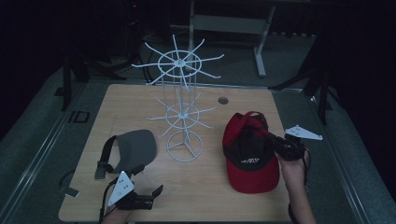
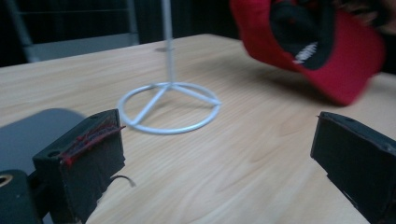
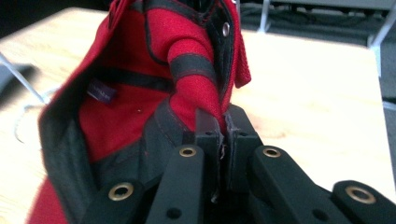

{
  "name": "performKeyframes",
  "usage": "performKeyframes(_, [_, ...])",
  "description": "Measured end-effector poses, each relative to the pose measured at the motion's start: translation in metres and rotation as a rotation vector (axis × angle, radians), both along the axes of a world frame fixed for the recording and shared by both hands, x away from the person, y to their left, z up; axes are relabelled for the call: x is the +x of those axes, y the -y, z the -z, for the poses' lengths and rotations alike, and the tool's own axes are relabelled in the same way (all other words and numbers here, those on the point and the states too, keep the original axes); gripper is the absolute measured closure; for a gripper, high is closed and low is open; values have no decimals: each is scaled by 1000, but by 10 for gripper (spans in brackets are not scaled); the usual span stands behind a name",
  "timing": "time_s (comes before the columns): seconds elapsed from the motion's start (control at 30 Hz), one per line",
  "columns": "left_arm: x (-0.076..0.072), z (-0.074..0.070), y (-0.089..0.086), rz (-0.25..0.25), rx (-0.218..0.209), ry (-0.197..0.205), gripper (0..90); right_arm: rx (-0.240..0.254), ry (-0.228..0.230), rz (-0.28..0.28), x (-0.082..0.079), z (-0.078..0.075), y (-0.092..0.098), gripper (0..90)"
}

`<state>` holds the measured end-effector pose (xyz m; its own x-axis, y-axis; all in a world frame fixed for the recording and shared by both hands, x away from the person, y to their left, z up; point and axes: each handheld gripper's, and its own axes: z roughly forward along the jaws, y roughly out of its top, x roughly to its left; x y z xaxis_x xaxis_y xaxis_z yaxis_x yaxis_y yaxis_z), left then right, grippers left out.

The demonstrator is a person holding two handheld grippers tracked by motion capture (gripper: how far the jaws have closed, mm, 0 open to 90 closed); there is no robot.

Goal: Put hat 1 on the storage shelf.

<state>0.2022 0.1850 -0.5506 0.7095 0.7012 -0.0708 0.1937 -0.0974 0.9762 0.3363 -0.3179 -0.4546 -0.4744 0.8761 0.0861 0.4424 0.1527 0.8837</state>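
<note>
A red and black cap (image 1: 250, 154) hangs tilted just above the right side of the wooden table, and my right gripper (image 1: 270, 136) is shut on its rim. In the right gripper view the two jaws pinch the red cloth of the cap (image 3: 154, 88) at the gripper (image 3: 223, 122). A grey visor (image 1: 133, 149) lies at the left. My left gripper (image 1: 149, 184) rests near the front edge, open with nothing between its fingers. From the left gripper (image 2: 219, 144) I see the cap (image 2: 322, 42) raised at the far right.
A white wire rack (image 1: 183, 100) with spoked arms stands in the middle of the table (image 1: 205, 186); its ring base (image 2: 170, 109) lies just ahead of the left gripper. A small round hole (image 1: 223, 100) is in the tabletop behind the cap.
</note>
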Motion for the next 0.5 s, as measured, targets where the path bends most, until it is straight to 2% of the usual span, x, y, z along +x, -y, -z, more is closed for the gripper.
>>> performKeyframes(0.07, [0, 0, 3, 34, 5, -10, 31, 12, 26, -10, -6, -13, 0, 858])
performKeyframes(0.13, [-1, 0, 6, 46, 31, -2, 31, 9, 38, -14, -8, -18, -1, 858])
performKeyframes(0.2, [-2, 1, 9, 57, 41, 4, 31, 34, 70, -22, -15, -31, 0, 858])
performKeyframes(0.23, [-2, 1, 10, 58, 36, 1, 31, 34, 70, -22, -15, -31, 0, 858])
performKeyframes(0.3, [-1, 0, 10, 52, 18, -14, 31, 49, 99, -25, -22, -42, 1, 858])
performKeyframes(0.33, [0, 0, 9, 47, -9, -26, 31, 50, 107, -26, -24, -46, 2, 857])
performKeyframes(0.43, [3, -4, 8, 40, -16, -52, 31, 55, 119, -23, -28, -51, 2, 857])
performKeyframes(0.5, [4, -7, 8, 64, -38, -63, 31, 59, 125, -23, -30, -57, 2, 857])
